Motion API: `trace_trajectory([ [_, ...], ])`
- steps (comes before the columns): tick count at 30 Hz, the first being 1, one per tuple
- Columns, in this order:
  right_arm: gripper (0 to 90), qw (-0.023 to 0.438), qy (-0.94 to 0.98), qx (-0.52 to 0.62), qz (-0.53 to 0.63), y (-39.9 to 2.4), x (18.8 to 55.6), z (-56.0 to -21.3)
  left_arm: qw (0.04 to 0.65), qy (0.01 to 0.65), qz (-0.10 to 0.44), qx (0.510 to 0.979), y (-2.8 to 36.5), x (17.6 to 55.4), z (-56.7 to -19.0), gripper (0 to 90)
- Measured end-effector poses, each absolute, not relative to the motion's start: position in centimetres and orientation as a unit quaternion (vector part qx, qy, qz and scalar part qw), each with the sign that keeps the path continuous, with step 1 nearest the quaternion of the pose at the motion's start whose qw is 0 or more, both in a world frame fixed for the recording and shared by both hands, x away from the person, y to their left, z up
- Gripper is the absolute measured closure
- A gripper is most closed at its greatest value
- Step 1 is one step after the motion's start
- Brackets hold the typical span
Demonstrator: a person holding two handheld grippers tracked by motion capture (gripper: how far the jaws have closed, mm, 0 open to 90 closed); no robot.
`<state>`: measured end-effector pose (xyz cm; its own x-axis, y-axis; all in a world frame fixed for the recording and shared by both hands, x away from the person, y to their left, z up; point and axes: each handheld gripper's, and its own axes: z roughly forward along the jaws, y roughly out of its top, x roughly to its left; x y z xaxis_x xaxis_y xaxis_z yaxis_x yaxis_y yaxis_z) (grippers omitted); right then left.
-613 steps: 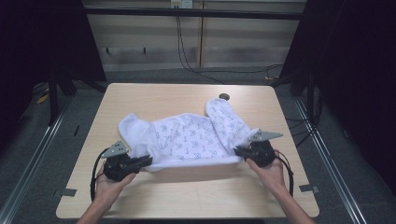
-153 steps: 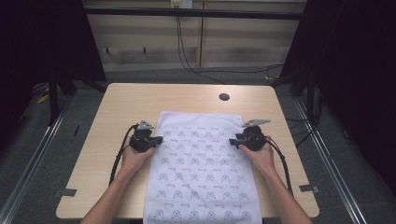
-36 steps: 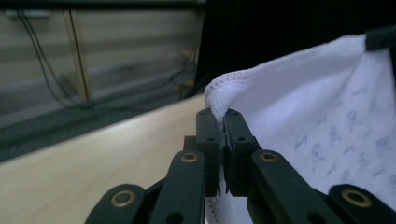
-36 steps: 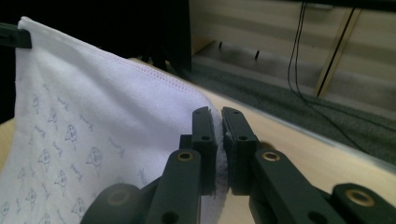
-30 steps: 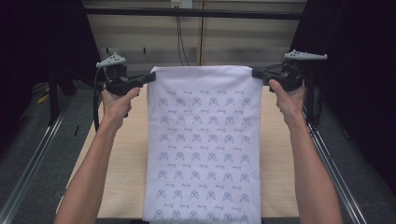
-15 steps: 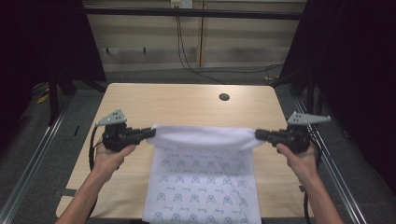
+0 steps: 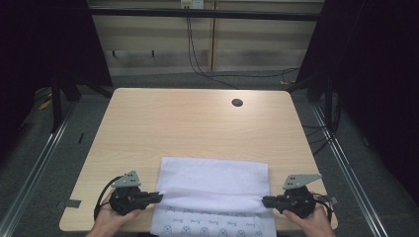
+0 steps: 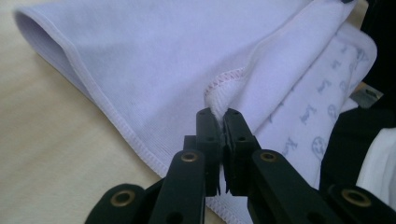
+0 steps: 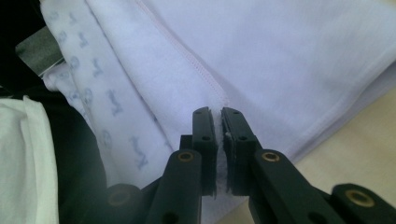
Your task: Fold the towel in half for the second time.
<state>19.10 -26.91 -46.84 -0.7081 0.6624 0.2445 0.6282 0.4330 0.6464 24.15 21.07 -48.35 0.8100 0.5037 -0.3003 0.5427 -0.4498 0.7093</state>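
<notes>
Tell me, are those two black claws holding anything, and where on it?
Yes. The left gripper and the right gripper each pinch the hemmed edge of the white printed cloth, one at each side.

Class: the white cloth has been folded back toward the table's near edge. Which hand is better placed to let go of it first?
Neither clearly. The left gripper and right gripper pinch opposite ends of the cloth, level with each other near the table's front.

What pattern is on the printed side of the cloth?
Small grey-blue motifs on white; the cloth shows it best in the right gripper view.
</notes>
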Motion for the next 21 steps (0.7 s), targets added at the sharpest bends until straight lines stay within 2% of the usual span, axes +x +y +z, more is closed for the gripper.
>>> trace_trajectory([
  [2,84.8,0.007,0.851,0.389,0.351,-26.8,19.1,-48.2,0.406,0.306,-0.023,0.861,20.7,24.4,-48.9,86.7],
  [4,84.9,0.016,0.858,0.389,0.336,-26.6,19.0,-48.6,0.386,0.302,-0.011,0.872,20.3,24.6,-49.4,86.6],
  [10,85.5,0.025,0.854,0.401,0.330,-26.5,21.2,-48.8,0.385,0.321,0.010,0.865,19.8,27.0,-49.6,87.1],
  [14,85.5,0.033,0.845,0.418,0.332,-26.7,24.6,-49.0,0.387,0.339,0.031,0.857,19.2,30.7,-49.8,87.0],
  [21,85.4,0.077,0.841,0.443,0.301,-26.4,32.0,-48.8,0.379,0.359,0.078,0.849,17.6,37.4,-50.0,87.0],
])
